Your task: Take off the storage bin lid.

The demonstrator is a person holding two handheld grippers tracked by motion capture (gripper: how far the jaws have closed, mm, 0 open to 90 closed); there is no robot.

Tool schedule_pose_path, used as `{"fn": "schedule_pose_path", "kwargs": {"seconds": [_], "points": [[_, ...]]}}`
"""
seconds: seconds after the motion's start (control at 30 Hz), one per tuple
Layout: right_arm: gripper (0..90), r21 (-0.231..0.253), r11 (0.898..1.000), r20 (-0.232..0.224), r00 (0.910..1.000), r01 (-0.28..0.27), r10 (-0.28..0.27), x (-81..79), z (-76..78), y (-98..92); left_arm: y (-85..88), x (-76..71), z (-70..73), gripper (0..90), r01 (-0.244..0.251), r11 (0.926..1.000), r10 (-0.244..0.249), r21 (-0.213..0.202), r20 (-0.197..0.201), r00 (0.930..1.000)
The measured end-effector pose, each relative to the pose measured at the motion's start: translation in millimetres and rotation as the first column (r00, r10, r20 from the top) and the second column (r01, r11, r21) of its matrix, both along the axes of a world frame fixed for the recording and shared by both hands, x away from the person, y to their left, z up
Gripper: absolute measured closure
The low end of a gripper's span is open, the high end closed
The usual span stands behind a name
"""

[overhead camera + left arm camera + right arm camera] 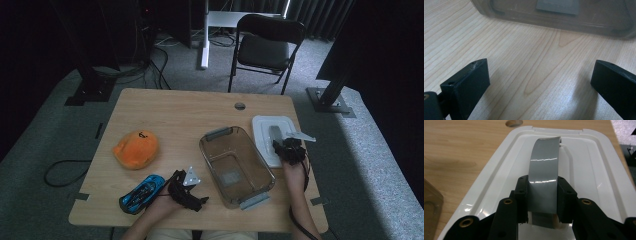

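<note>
A white lid [262, 125] lies flat at the table's right, with a grey strap handle [276, 133] arching along its middle. My right gripper [282, 146] comes at it from the near side. In the right gripper view its jaws press both sides of the grey handle [544, 167], so the right gripper [542, 202] is shut on it, and the lid [589, 170] rests on the wood. A clear plastic container [206, 150] stands mid-table with nothing in it. My left gripper [199, 196] rests beside its near left side. The left gripper [539, 82] stands open over bare wood, facing the container wall [554, 15].
An orange plush toy [136, 148] sits at the table's left, and a blue toy car [141, 193] lies near the front edge beside my left hand. A cable hole [240, 106] marks the far part of the table [175, 115]. A black chair [265, 47] stands beyond.
</note>
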State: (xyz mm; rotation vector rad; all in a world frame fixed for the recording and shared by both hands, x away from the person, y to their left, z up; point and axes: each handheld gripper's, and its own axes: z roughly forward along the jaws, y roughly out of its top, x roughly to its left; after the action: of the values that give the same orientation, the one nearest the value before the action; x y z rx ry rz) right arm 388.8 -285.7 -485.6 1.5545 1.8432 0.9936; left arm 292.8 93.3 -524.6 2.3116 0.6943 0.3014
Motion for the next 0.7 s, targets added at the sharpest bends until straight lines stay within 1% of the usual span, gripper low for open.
{"fn": "schedule_pose_path", "kwargs": {"seconds": [0.03,0.1,0.13,0.17,0.2,0.23,0.3,0.33,0.43,0.47,0.57,0.6,0.7], "points": [[67.2,-0.002,1.000,-0.010,0.9999,0.001,-0.001,0.9,-5.2,0.3,0.0,0.0,0.0,2.6,0.000,1.0000,0.000,0.000,0.000,1.0000],[67.2,0.007,1.000,-0.024,0.9997,0.008,-0.008,1.7,-10.6,0.1,0.0,0.0,0.0,2.6,0.000,1.0000,0.000,0.000,0.000,1.0000],[67.2,0.007,1.000,-0.024,0.9997,0.008,-0.008,1.7,-10.6,0.1,0.0,0.0,0.0,2.6,0.000,1.0000,0.000,0.000,0.000,1.0000],[67.2,0.013,1.000,-0.032,0.9994,0.011,-0.011,2.1,-16.4,0.2,0.0,0.0,0.0,2.6,0.000,1.0000,0.000,0.000,0.000,1.0000],[67.2,0.013,1.000,-0.032,0.9994,0.011,-0.011,2.1,-16.4,0.2,0.0,0.0,0.0,2.6,0.000,1.0000,0.000,0.000,0.000,1.0000],[67.2,0.010,1.000,-0.032,0.9994,0.010,-0.010,2.1,-20.3,1.3,0.0,0.0,0.0,2.6,0.000,1.0000,0.000,0.000,0.000,1.0000],[67.2,0.016,1.000,-0.038,0.9992,0.009,-0.009,2.1,-21.9,1.3,0.0,0.0,0.0,2.6,0.000,1.0000,0.000,0.000,0.000,1.0000],[67.2,0.008,1.000,-0.041,0.9991,0.010,-0.009,2.1,-25.2,2.2,0.0,0.0,0.0,2.6,0.000,1.0000,0.000,0.000,0.000,1.0000],[67.1,0.010,1.000,-0.045,0.9989,0.014,-0.014,2.1,-28.0,2.2,0.0,0.0,0.0,2.6,-0.001,1.0000,0.001,0.000,0.000,1.0000],[66.9,0.005,1.000,-0.049,0.9987,0.015,-0.015,2.0,-31.6,2.2,0.0,0.0,0.0,2.6,0.000,1.0000,0.000,0.000,0.000,1.0000],[66.7,0.000,1.000,-0.046,0.9989,0.009,-0.009,1.7,-32.5,2.4,0.0,0.0,0.0,2.6,0.000,1.0000,0.000,0.000,0.000,1.0000],[65.0,0.007,1.000,-0.047,0.9989,0.007,-0.007,1.7,-32.6,1.7,0.0,0.0,0.0,2.6,0.000,1.0000,0.000,0.000,0.000,1.0000],[52.9,0.015,1.000,-0.052,0.9987,0.003,-0.003,0.6,-30.8,0.3,0.0,0.0,0.0,2.6,0.000,1.0000,0.000,0.000,0.000,1.0000]]}}
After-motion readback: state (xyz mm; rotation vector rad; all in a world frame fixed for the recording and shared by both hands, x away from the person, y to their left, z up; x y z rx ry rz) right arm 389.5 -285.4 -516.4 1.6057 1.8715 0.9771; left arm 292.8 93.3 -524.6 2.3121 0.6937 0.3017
